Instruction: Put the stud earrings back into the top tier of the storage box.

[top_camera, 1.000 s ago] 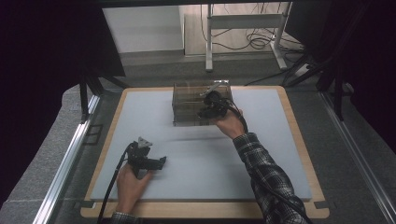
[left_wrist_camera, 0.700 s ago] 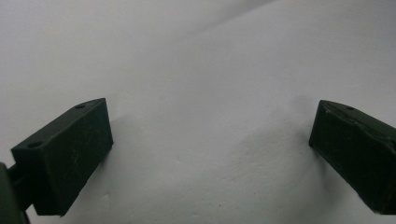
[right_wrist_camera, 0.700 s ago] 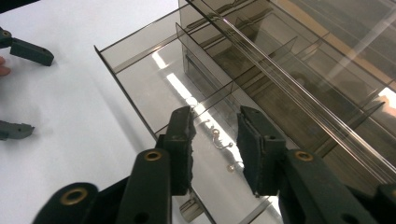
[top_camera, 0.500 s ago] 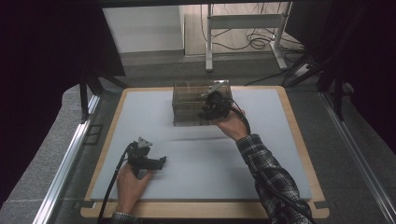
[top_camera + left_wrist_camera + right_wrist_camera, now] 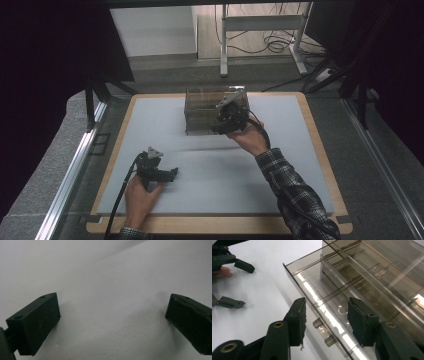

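Two grippers are working over the pale worktop: the right gripper is hovering with jaws spread astride the near wall of the clear plastic organizer box at the far middle, while the left gripper is resting near the front edge, jaws spread wide.

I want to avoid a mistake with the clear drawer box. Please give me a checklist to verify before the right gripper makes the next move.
1. Right gripper open: ok, jaws stand apart.
2. Jaws straddle the front wall of the pulled-out drawer: ok, one jaw outside, one inside.
3. Small handle on the drawer front lies between the jaws: cannot tell, it sits low near them.
4. Left gripper away from the clear drawer box: ok, it rests open on the white mat.
5. Drawer empty: ok, nothing shows in its visible part.
6. Box steadied against sliding: not ok, nothing holds it.
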`<state>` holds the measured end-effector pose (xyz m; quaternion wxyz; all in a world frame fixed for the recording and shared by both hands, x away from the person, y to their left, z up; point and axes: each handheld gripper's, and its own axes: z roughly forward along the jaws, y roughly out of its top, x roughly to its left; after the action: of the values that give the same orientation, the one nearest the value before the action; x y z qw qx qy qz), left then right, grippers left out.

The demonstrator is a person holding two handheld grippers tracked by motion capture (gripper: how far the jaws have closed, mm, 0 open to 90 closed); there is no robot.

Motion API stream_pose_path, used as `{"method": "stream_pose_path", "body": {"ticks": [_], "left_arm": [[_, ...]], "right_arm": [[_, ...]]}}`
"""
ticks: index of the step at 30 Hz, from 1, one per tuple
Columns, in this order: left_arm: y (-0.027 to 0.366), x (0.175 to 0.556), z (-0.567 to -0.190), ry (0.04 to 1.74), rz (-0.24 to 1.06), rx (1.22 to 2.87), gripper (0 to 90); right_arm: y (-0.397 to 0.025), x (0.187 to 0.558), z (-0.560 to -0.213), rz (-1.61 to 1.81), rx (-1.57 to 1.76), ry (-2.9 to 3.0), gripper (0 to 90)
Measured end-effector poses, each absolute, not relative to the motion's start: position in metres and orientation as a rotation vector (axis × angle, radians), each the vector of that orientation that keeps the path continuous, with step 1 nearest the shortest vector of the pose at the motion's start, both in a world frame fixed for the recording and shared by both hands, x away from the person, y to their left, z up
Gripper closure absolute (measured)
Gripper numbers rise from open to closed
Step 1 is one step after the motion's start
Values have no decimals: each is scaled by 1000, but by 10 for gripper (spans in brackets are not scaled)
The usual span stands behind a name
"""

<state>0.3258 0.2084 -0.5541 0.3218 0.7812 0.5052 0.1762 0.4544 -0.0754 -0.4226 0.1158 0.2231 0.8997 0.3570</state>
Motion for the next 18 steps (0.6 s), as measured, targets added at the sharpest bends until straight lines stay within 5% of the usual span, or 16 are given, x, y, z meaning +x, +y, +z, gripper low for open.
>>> {"method": "stream_pose_path", "body": {"ticks": [18], "left_arm": [[209,326,-554,1322,467,2056,0]], "right_arm": [[-91,428,-432,1074,622,2645,299]]}}
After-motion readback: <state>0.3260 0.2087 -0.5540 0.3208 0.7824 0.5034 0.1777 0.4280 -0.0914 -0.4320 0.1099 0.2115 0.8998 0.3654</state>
